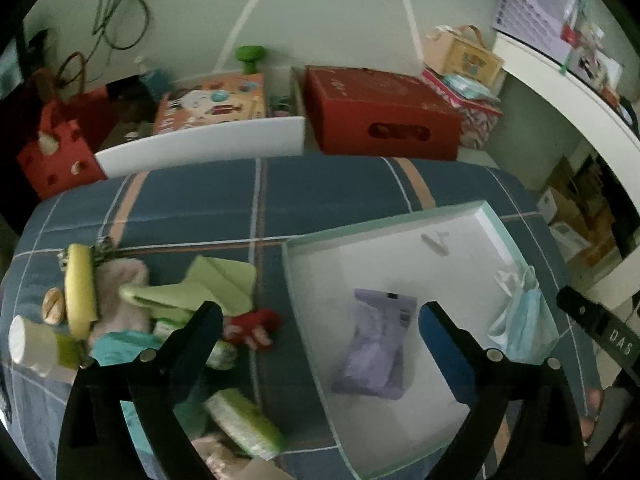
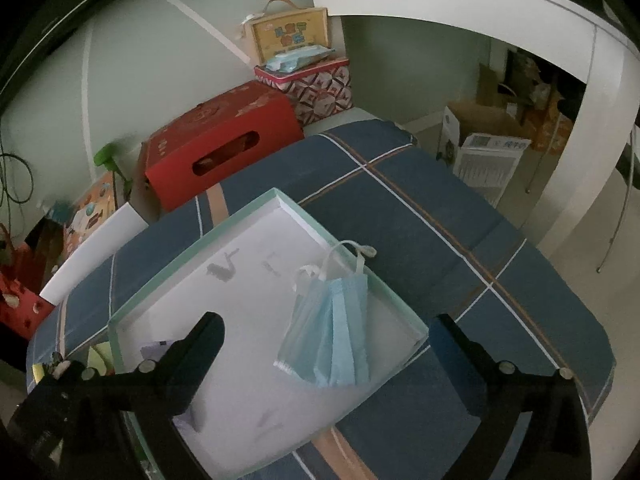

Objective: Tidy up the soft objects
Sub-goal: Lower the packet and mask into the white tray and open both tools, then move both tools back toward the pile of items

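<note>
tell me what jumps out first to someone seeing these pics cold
A shallow white box with a mint-green rim lies on a blue plaid cover, holding a purple pouch and blue face masks draped against its right wall. Left of the box lies a jumble of soft things, and a red carton stands behind.

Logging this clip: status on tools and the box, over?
Left tool open, empty. Right tool open, empty. Purple pack and blue masks in the white box. Pile still outside; nothing blocking.
</note>
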{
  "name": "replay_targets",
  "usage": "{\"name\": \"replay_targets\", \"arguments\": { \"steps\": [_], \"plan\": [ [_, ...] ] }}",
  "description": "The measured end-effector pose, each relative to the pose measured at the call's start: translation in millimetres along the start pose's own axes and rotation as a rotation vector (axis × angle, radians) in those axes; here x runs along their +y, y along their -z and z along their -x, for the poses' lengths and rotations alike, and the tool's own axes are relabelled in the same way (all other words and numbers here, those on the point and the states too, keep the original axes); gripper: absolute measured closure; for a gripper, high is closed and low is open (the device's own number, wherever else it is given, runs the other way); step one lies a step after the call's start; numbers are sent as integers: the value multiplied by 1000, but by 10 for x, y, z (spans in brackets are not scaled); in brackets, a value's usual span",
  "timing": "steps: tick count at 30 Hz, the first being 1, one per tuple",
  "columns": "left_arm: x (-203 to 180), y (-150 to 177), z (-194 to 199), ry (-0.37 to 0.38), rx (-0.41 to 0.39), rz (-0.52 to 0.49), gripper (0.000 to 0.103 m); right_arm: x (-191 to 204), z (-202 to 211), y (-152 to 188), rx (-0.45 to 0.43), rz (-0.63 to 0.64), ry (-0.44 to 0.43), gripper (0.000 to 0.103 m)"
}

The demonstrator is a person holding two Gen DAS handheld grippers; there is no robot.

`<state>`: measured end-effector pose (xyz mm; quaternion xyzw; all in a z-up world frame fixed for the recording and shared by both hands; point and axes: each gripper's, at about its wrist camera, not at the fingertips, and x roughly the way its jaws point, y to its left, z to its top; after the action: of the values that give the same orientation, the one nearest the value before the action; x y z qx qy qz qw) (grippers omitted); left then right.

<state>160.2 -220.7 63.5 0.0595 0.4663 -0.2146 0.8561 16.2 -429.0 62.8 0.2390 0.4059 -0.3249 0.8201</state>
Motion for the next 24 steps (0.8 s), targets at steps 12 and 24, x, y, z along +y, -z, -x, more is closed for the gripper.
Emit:
{"name": "replay_targets", "arguments": {
  "steps": [12,24],
  "plan": [
    [763,-25,523,-55,-90,162,4,218,145,100,33,72,22,0],
    [1645,310,834,-168,-125,334,4,922,299,311,29,218,-145,0]
  ]
}}
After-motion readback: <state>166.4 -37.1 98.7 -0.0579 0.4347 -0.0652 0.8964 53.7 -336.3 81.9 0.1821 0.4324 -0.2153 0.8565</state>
